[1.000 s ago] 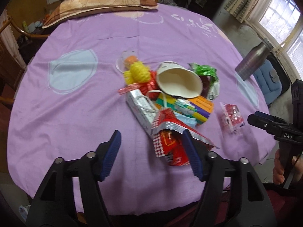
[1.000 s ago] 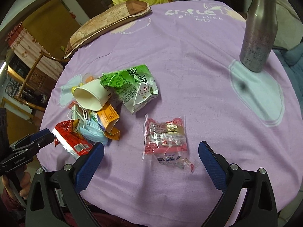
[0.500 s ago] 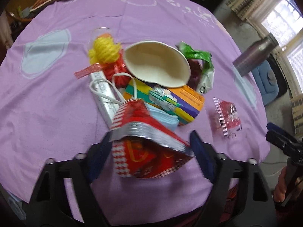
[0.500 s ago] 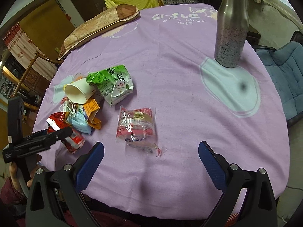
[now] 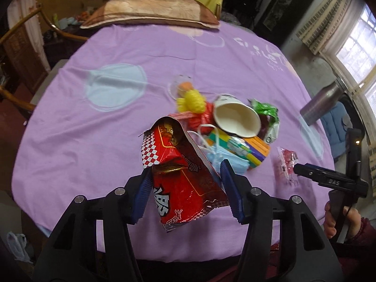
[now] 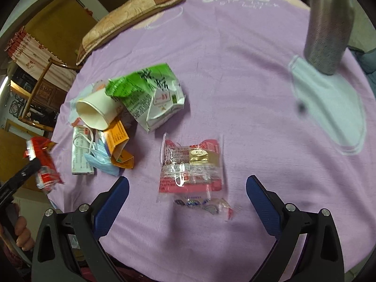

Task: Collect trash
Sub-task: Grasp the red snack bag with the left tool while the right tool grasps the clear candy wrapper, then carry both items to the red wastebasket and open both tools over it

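Observation:
My left gripper (image 5: pixel 185 188) is shut on a red snack bag (image 5: pixel 181 171) and holds it lifted above the purple tablecloth (image 5: pixel 94 141); the bag also shows at the left of the right wrist view (image 6: pixel 42 164). Behind it lies a trash pile: a paper cup (image 5: pixel 237 117), a green wrapper (image 5: pixel 265 110), a blue face mask (image 5: pixel 225 159), an orange box (image 5: pixel 256 148) and yellow and red netting (image 5: pixel 192 103). My right gripper (image 6: pixel 188 199) is open, low over a clear pink-and-red packet (image 6: pixel 191 164) that lies between its fingers.
A steel bottle (image 6: pixel 329 23) stands at the table's far right. A brown cushion (image 5: pixel 150 11) lies at the far edge. Wooden chairs (image 5: pixel 21 47) stand to the left. The near table edge is just below both grippers.
My left gripper closed on the red snack bag and lifted it off the pile. My right gripper moved in closer over the pink packet, still open.

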Available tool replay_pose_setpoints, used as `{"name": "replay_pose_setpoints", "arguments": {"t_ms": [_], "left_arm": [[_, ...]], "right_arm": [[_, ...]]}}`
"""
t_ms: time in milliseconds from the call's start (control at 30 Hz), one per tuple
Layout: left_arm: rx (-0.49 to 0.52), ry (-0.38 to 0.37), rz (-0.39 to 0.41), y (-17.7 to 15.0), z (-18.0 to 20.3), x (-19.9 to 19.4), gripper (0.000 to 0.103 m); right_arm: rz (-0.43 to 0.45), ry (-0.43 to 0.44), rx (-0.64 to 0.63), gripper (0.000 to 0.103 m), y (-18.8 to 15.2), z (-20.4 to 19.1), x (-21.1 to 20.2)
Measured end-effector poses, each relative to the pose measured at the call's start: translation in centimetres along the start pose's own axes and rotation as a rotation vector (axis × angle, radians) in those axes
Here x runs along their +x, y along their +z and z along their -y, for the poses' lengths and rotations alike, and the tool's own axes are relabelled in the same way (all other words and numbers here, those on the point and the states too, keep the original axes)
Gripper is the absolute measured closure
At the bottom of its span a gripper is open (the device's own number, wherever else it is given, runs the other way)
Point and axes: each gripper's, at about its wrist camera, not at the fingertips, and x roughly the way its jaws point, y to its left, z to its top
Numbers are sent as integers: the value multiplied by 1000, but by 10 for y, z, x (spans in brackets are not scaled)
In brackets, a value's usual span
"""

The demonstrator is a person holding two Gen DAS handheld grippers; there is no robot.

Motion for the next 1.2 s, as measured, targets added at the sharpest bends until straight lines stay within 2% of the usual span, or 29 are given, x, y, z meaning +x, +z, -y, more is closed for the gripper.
{"name": "replay_pose_setpoints", "arguments": {"t_ms": [133, 167, 200, 267, 300, 367, 500, 833, 1067, 1200], "left_arm": [[-34, 34, 31, -4, -22, -16, 47], [-41, 39, 37, -5, -27, -20, 46], [-46, 44, 40, -5, -30, -21, 47], [-55, 51, 50, -5, -39, -27, 46], [-56, 55, 55, -5, -42, -29, 46], [-55, 60, 64, -4, -48, -33, 46], [-48, 52, 73, 2, -58, -34, 47], [16, -18, 74, 28, -61, -21, 46], [171, -146, 29, 48, -21, 7, 46], [277, -224, -19, 52, 15, 25, 46]], "right_arm": [[-48, -3, 20, 5, 9, -5, 24], [-60, -15, 21, 11, 12, -8, 30], [-71, -21, 20, 26, 14, -11, 34], [-91, -37, 9, 45, 16, -19, 39], [-86, -41, 3, 61, 17, -22, 38], [-79, -16, -4, 69, 19, -32, 34], [-14, -15, -44, 74, 28, -53, 18], [148, 34, -80, 73, 50, -92, -33], [231, -37, 11, 73, 23, -75, -69], [269, -109, 122, 73, -5, -45, -91]]}}
